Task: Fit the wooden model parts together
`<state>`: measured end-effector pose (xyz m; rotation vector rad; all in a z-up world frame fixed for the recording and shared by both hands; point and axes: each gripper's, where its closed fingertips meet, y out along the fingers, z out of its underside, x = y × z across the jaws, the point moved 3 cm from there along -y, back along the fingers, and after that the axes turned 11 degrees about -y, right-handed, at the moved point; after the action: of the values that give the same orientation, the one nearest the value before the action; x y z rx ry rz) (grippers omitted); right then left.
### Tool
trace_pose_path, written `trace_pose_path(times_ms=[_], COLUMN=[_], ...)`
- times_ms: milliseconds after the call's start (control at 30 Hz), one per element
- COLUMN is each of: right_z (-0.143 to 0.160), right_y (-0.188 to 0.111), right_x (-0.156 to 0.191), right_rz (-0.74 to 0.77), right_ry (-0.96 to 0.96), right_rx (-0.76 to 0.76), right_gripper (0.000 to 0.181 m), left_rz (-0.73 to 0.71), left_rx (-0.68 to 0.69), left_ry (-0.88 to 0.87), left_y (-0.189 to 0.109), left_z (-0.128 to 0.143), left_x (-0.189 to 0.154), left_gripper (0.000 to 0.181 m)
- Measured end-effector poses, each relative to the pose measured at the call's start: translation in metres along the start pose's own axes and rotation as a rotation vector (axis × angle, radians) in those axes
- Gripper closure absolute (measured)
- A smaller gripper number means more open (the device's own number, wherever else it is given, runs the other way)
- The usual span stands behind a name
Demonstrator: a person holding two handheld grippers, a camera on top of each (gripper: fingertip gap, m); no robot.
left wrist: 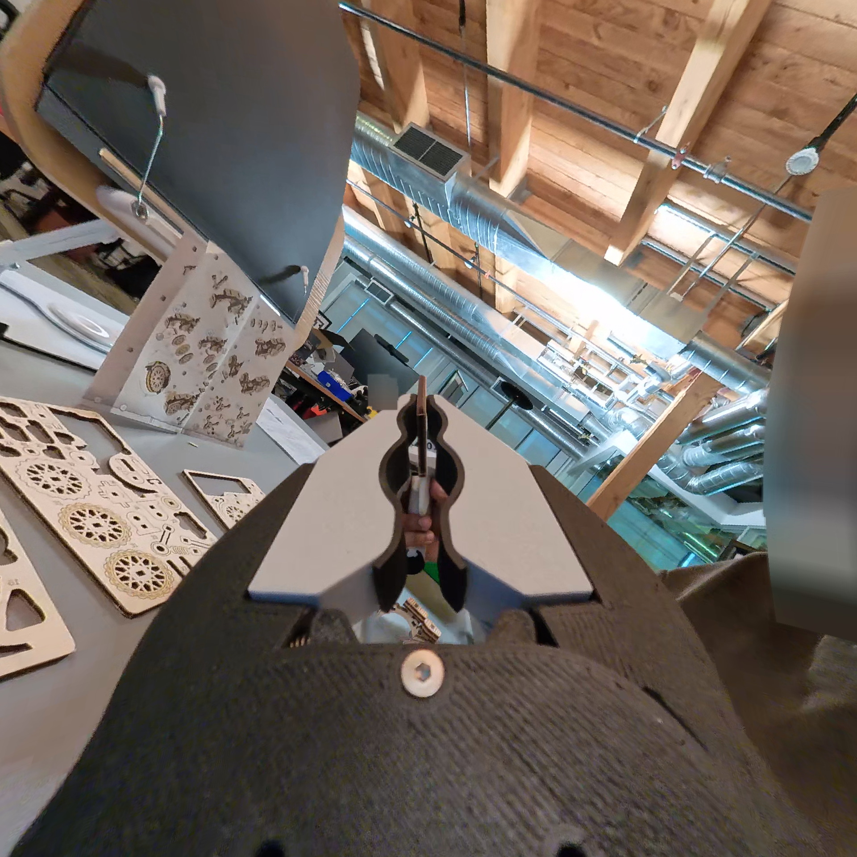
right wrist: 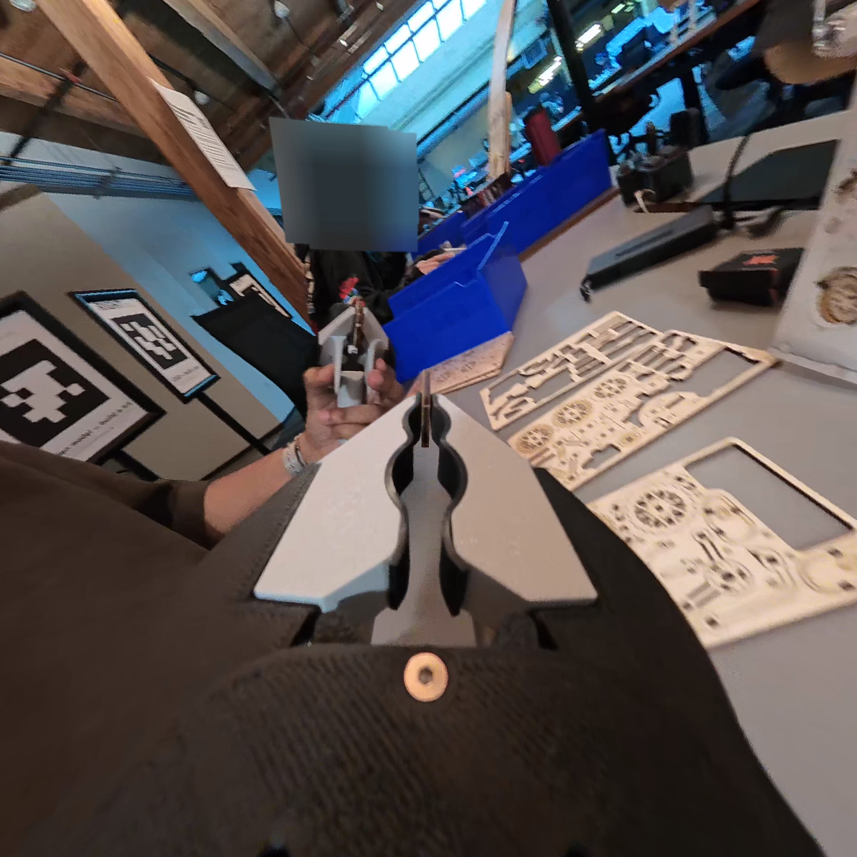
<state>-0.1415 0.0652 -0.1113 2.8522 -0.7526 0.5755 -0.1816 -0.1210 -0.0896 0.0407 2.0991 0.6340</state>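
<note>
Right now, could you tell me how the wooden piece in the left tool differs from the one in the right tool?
The left tool holds a long wooden strip that runs well back between its fingers and pokes past the tips. The right tool holds a shorter wooden piece, pinched only at the tips. Both are thin plywood seen edge-on, upright, and clamped off the grey table.

Flat pale laser-cut wooden sheets point(right wrist: 617, 399) cover the grey tabletop point(right wrist: 788, 463) nearby; blue plastic bins point(right wrist: 454, 310) wall the far edge; bare grey strips between.
</note>
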Motion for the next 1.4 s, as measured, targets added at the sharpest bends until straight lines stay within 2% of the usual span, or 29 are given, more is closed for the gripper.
trace_pose_path(times_ms=[133, 300, 367, 433, 500, 567, 633, 700, 833, 1033, 1167, 1300, 1400], right_z=[0.007, 0.011, 0.007, -0.012, -0.019, -0.016, -0.018, -0.016, -0.014, -0.013, -0.011, -0.009, -0.008], right_y=[-0.017, -0.032, -0.037, -0.049, -0.048, -0.039, -0.036, -0.034, -0.034, -0.035, -0.035, -0.035, -0.037], right_x=[-0.013, -0.02, -0.022, -0.015, 0.009, 0.026, 0.03, 0.026, 0.02, 0.014, 0.014, 0.013, 0.011], right_rz=[0.075, 0.182, 0.273, 0.399, 0.317, 0.129, 0.018, -0.006, -0.024, -0.059, -0.073, -0.062, -0.051], right_ry=[0.018, -0.079, -0.2, -0.445, -0.596, -0.478, -0.293, -0.19, -0.104, 0.0, 0.013, -0.007, -0.016], right_rx=[-0.002, 0.026, 0.021, -0.089, -0.112, -0.111, -0.172, -0.2, -0.2, -0.224, -0.219, -0.211, -0.215], right_gripper=[0.181, 0.18, 0.181, 0.181, 0.181, 0.181, 0.181, 0.181, 0.181, 0.181, 0.181, 0.181, 0.181], left_rz=[-0.013, -0.201, -0.289, -0.406, -0.371, -0.231, -0.118, -0.074, -0.057, -0.001, 0.125, 0.024, -0.002], left_rx=[0.048, 0.038, 0.04, 0.066, 0.149, 0.239, 0.306, 0.341, 0.377, 0.377, 0.33, 0.397, 0.385], left_ry=[0.004, 0.177, 0.238, 0.343, 0.401, 0.332, 0.208, 0.137, -0.018, -0.135, -0.361, -0.202, -0.161], left_y=[0.011, 0.016, 0.016, 0.017, 0.025, 0.036, 0.043, 0.048, 0.054, 0.054, 0.052, 0.052, 0.052], left_z=[0.006, 0.0, -0.002, 0.0, 0.013, 0.034, 0.052, 0.065, 0.078, 0.079, 0.069, 0.078, 0.076], left_x=[0.012, 0.035, 0.044, 0.053, 0.047, 0.033, 0.024, 0.021, 0.023, 0.024, 0.017, 0.023, 0.025], left_gripper=[0.181, 0.181, 0.181, 0.181, 0.181, 0.181, 0.181, 0.181, 0.181, 0.181, 0.181, 0.181, 0.181])
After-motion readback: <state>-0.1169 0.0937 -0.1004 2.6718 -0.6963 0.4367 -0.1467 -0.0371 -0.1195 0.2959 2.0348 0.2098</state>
